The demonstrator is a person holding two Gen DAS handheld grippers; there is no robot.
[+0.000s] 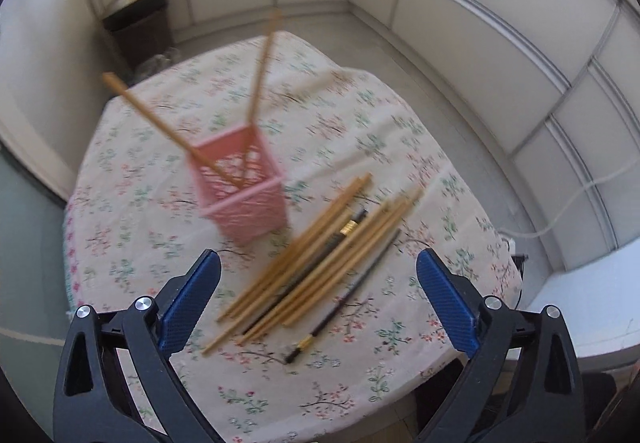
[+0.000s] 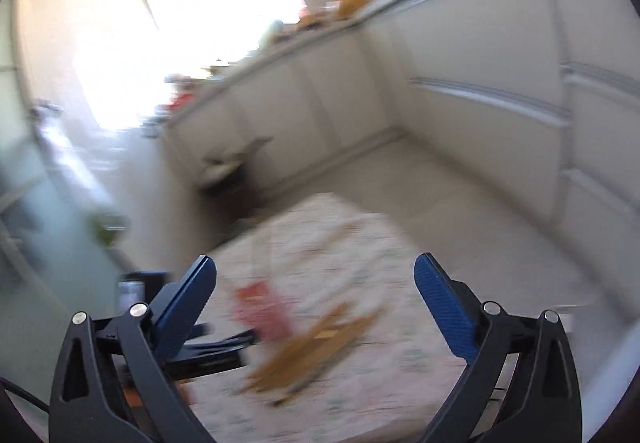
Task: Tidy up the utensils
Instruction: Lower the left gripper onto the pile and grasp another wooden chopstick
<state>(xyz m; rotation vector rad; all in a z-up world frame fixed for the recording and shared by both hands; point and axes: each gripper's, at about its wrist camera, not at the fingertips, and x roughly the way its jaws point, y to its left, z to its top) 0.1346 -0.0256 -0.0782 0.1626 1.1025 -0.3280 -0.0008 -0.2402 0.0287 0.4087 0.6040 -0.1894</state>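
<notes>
basket (image 1: 244, 187): pink slotted holder, upright on the floral tablecloth (image 1: 132, 243), about centre of the left wrist view. Open top faces up, so sticks drop in end-first.
sticks in basket (image 1: 160, 123): two wooden chopsticks already in, leaning out to 11 and 12 o'clock. Too long to stand straight, so resting against the rim.
loose pile (image 1: 320, 255): wooden chopsticks plus two dark ones with gold bands, fanned flat on the cloth just at 4 o'clock of the basket. Roughly parallel, near ends toward the camera; overlapping, so singling one out takes care.
dark stray (image 1: 352, 295): one dark chopstick lies a little apart on the pile's 3 o'clock side. Probably the easiest single pick.
left gripper (image 1: 318, 303): jaws spread wide, nothing between the pads, angled steeply down over the near end of the pile. Reads as lining up for the next pick.
right gripper (image 2: 314, 307): jaws fully spread, holding nothing. View heavily blurred; basket (image 2: 262, 309) and pile (image 2: 316, 343) only as smears between the fingers, well below.
other gripper in right view (image 2: 216, 347): dark frame at 8 o'clock, likely the left unit, too blurred to confirm.
progress: judged early, two in, most still on the table.
risk: closing across the stack could grab several or scatter them. Basket is light, may tip if nudged.
</notes>
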